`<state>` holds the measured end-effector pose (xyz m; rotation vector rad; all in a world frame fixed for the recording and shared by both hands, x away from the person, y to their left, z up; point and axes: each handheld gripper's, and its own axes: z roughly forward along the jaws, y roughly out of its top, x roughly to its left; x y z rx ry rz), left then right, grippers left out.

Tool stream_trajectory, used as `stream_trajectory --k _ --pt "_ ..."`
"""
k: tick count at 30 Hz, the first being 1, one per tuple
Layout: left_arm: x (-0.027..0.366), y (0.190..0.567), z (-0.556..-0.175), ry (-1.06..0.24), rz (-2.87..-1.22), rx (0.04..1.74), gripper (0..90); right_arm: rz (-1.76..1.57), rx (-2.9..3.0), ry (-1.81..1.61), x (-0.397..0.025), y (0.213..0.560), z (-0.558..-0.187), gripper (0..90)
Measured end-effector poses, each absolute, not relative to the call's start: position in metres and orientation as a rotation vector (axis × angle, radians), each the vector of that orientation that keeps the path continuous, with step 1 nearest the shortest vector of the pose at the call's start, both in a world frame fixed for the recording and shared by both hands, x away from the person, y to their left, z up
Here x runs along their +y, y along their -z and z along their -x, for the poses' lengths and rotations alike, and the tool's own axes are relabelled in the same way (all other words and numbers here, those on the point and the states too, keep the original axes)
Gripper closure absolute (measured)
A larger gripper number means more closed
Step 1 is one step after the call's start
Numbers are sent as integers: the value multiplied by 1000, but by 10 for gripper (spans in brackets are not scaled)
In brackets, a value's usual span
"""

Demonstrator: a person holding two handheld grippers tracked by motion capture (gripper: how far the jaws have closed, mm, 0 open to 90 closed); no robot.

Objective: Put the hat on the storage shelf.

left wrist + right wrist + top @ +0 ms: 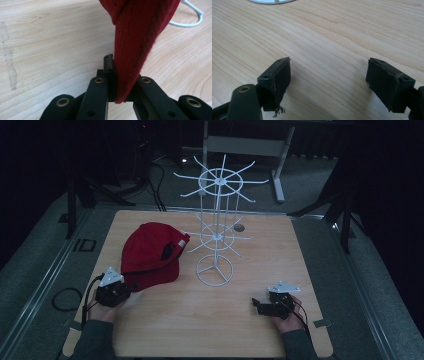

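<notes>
Fabric of the red cap point(150, 257) is sitting pinched in my left gripper point(117, 82); my right gripper point(328, 75) is hovering wide apart over the table point(210, 320).

Red cap point(140, 37): in the left gripper view we see a single fold of fabric, cut off at the top edge; its rim end is hidden between the jaws of the left gripper point(117, 75).

White wire rack point(272, 1): in the right gripper view, a sliver of its base ring, cropped at the top.

Person's forearms: cut off at the bottom of the high view.

Background behind the bench point(200, 325): too dark for us to tell.
</notes>
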<state>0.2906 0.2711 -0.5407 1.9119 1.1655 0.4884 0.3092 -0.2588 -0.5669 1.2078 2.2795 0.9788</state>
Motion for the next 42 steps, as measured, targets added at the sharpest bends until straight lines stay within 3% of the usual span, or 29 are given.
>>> stream_trajectory --k 11,42 --pt "270 529 -305 -487 -1764 1252 862 -1209 2279 -980 -259 567 -309 197" --pt "254 442 -327 -781 -1657 1287 861 -1210 2278 -980 -259 567 -309 198"
